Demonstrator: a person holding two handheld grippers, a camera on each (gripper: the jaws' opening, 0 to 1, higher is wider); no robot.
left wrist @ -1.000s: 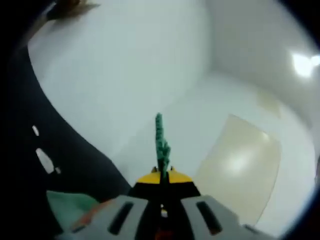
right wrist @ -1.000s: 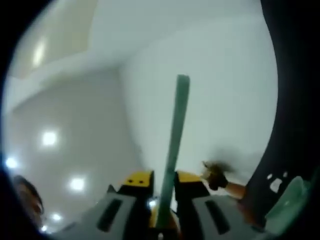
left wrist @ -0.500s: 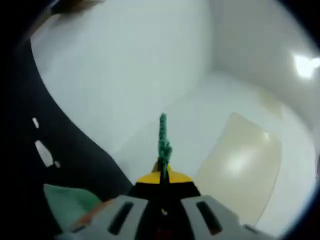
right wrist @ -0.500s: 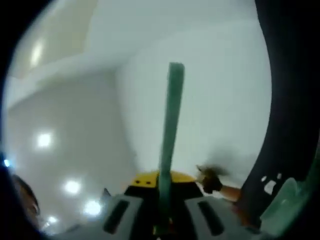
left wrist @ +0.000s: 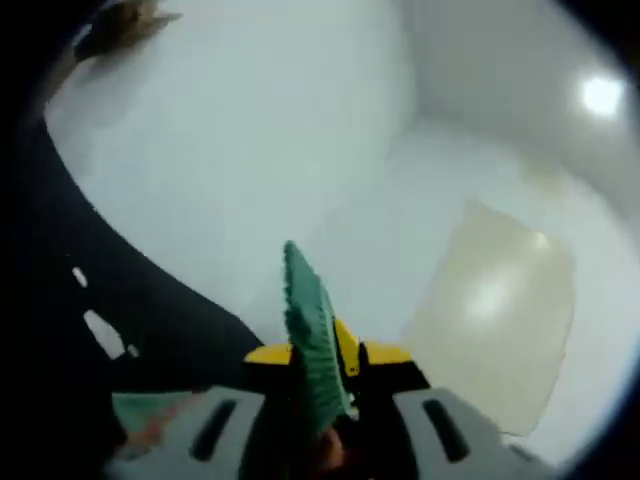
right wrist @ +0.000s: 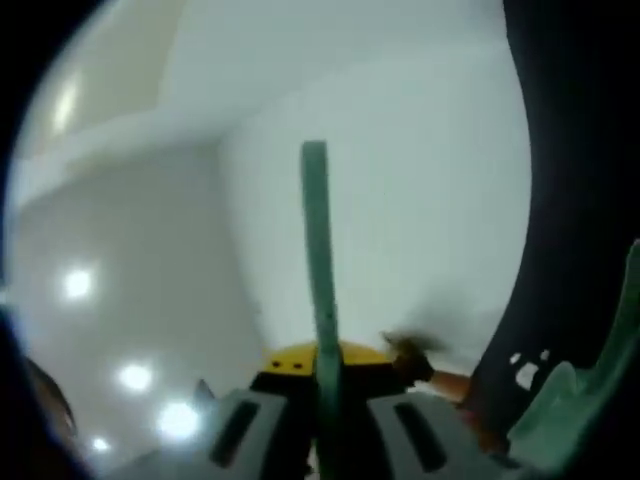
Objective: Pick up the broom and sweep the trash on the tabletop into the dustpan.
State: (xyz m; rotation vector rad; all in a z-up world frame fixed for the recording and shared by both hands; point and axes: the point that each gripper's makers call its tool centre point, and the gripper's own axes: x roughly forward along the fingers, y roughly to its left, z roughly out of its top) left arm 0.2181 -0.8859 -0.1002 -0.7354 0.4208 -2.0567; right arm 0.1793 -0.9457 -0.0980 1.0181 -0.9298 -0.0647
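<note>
In the left gripper view my left gripper (left wrist: 325,352) is shut on a green plastic piece with a toothed edge (left wrist: 308,320), which looks like part of the dustpan and leans up to the left. In the right gripper view my right gripper (right wrist: 318,352) is shut on the broom's straight green handle (right wrist: 318,240), which rises between the jaws. A pale green plastic shape (right wrist: 590,400) sits at that view's lower right. A dark tabletop (left wrist: 70,250) carries small white scraps (left wrist: 103,333).
White walls and a white floor or ceiling with bright light spots (left wrist: 600,95) surround me. A beige panel (left wrist: 490,310) lies to the right in the left gripper view. A blurred brown shape (right wrist: 405,350) sits beside my right jaws, and another (left wrist: 120,25) at the upper left.
My right jaws have closed on the broom handle, which now leans slightly left. The green piece in my left gripper has turned to show a broader face and tilted left.
</note>
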